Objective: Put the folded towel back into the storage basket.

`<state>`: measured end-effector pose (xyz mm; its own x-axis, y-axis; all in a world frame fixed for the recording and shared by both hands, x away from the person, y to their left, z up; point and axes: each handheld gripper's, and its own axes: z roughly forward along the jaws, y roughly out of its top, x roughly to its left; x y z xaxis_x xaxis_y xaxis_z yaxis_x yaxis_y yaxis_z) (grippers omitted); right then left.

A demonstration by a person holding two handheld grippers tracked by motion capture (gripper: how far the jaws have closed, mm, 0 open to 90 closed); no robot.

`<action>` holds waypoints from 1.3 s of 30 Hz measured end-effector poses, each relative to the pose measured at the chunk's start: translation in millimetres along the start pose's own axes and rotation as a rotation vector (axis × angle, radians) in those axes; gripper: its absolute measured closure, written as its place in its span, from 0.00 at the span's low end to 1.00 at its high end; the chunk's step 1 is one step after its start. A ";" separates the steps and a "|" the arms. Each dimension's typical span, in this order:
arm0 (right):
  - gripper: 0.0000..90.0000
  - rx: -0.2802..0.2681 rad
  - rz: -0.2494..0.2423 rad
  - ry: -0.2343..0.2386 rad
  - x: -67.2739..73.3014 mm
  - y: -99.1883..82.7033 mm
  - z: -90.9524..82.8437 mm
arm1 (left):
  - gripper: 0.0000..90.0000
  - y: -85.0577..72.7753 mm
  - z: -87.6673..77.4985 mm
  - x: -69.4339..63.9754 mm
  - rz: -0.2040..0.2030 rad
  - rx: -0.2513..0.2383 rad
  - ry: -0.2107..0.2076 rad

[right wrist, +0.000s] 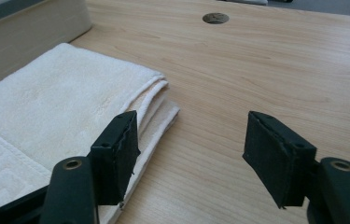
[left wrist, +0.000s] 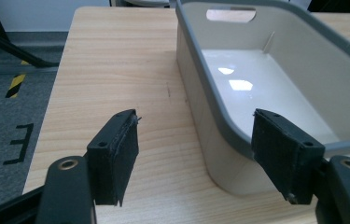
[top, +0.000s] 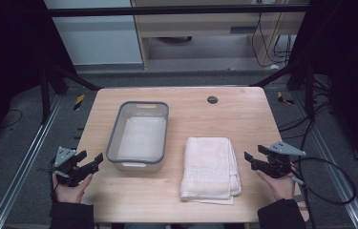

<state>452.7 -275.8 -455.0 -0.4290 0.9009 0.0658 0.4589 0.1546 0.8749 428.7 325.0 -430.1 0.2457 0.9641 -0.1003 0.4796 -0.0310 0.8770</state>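
While we hold both grippers low at the near corners of the table (top: 176, 200), nothing is gripped yet. The folded towel (top: 211, 167) lies flat on the right half, just beside the grey bin (top: 139, 131), probably laid there so either hand can reach it and lift it across into the empty bin.

Our right gripper (top: 253, 160) points inward at the towel's right edge, its jaws standing wide with bare wood between them. In the right gripper view the towel (right wrist: 65, 112) sits to the left, its stacked folds passing just behind the left jaw, near it but not between the two.

Our left gripper (top: 90, 163) also stands wide and empty. In the left gripper view the bin's near corner (left wrist: 228, 135) rises between its jaws, untouched.
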 end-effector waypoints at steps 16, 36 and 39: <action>0.44 0.002 -0.016 0.003 4.6 28.6 2.6 | 0.36 18.4 -4.2 -21.5 0.009 -0.053 -0.046; 0.39 -0.049 -0.006 0.063 16.0 67.6 21.0 | 0.40 42.7 20.3 -91.1 0.081 -0.073 -0.183; 0.39 -0.046 -0.011 0.069 17.6 69.2 22.8 | 0.40 43.2 25.2 -102.6 0.102 -0.066 -0.201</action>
<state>494.6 -240.0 -404.2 -0.4870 0.8690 0.0878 0.4183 0.1438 0.8968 445.5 218.1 -393.8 0.4562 0.8847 -0.0957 0.3893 -0.1017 0.9155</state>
